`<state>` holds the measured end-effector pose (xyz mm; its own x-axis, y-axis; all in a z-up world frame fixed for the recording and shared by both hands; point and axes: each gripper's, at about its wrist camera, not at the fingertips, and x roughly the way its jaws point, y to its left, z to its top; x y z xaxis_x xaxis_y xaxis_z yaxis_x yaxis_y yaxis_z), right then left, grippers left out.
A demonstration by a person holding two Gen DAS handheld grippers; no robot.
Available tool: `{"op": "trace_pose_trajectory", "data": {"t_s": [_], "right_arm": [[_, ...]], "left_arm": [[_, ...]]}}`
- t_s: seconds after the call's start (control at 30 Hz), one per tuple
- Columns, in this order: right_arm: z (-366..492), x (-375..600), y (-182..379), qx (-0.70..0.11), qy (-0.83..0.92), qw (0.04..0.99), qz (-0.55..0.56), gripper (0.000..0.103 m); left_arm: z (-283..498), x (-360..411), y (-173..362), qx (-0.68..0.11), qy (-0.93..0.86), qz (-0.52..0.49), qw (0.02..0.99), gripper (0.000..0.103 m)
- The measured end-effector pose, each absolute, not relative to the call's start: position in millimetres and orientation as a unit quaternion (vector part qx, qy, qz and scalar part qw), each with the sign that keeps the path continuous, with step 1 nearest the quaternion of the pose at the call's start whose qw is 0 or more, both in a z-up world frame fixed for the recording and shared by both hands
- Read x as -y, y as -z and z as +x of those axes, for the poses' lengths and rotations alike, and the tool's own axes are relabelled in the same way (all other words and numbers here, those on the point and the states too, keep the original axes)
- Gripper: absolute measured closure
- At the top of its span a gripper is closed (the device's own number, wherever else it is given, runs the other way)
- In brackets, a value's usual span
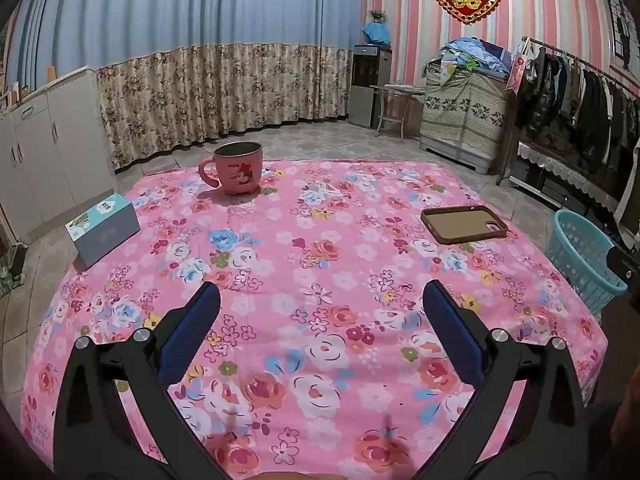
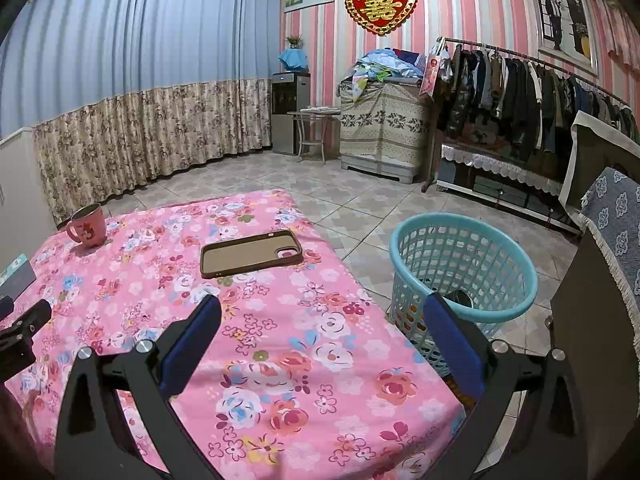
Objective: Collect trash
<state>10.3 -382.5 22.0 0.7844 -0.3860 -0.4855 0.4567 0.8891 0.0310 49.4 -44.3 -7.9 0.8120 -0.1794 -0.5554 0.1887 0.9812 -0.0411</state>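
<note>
The basket point(image 2: 464, 276) stands upright on the tiled floor just beside the table's right edge, its round mouth facing up; it sits at centre right of the right wrist view and at the right edge of the left one point(image 1: 580, 256). Something dark lies inside, but what it is cannot be told.

On the flowered cloth point(image 1: 320, 280), a brown phone case point(image 1: 464, 224) lies flat, hollow side up, in the upper right of the left view, its long axis running left to right. A pink mug point(image 1: 238, 168) stands upright at the far edge, handle to the left, and a small box point(image 1: 104, 228) rests at the left edge.

The left gripper point(image 1: 320, 300) hovers over the cloth with jaws wide apart, holding nothing. The right gripper point(image 2: 320, 312) is likewise spread and empty, one finger over the cloth, the other before the basket.
</note>
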Motion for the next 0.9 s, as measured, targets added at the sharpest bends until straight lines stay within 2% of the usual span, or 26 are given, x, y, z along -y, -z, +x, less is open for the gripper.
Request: {"op": "trace_pose_trajectory", "data": {"t_s": [0.9], "right_arm": [[10.2, 382.2, -21.7, -0.240, 0.223, 0.942, 0.073, 0.004]], "left_arm": [[48.8, 43.6, 8.4, -0.292, 0.095, 0.006, 0.952, 0.005]]}}
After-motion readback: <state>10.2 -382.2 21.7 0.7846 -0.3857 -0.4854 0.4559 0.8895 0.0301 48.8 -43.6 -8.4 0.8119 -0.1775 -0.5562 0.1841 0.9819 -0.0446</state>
